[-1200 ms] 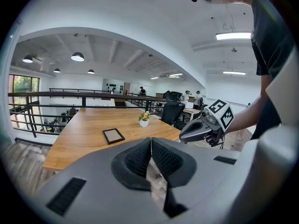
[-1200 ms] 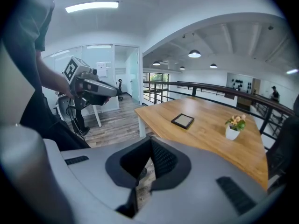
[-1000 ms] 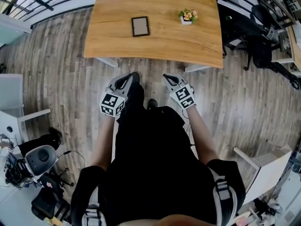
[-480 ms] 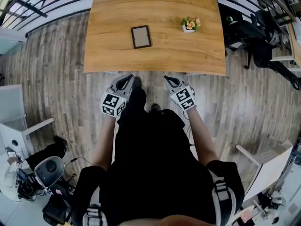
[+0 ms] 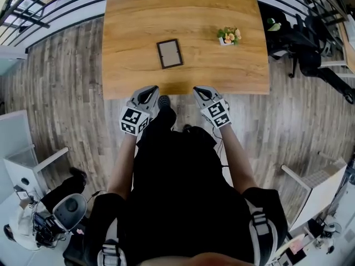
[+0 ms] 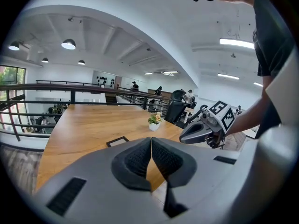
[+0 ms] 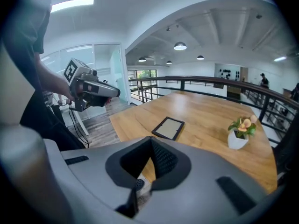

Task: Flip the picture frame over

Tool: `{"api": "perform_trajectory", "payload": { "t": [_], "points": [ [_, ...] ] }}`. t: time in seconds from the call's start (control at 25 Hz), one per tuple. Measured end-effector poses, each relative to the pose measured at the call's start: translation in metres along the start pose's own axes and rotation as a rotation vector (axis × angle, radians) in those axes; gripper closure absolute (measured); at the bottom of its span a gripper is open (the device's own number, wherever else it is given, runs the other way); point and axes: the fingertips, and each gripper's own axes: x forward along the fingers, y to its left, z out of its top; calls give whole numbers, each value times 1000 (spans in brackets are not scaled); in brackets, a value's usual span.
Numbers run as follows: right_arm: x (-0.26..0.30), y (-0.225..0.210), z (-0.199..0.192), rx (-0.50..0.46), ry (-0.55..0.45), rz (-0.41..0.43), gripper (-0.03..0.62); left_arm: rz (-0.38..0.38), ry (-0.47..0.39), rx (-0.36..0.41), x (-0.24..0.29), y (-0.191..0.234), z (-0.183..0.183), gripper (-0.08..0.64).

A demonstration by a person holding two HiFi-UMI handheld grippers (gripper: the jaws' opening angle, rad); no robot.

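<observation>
Lit brightly and evenly by round ceiling lamps and long strip lights, with daylight from a window at far left. Laid a pale sheen on the table top. Bowed straight lines hard toward the edges; blacked out the corners of both gripper views. Looked sharp throughout.

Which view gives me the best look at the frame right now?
Right gripper view: the frame is whole and largest there, its face visible. Head view shows it whole but small, from above; left gripper view shows it tiny, at a shallow angle.
</observation>
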Motion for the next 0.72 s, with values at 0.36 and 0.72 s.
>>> {"api": "perform_trajectory", "payload": {
  "t": [0.36,0.72],
  "points": [
    [41,-16,32,14,13,-40,584,-36,13,3,14,57,9,537],
    [80,-22,66,35,11,-81,583,-95,41,10,28,105,12,537]
  ]
}}
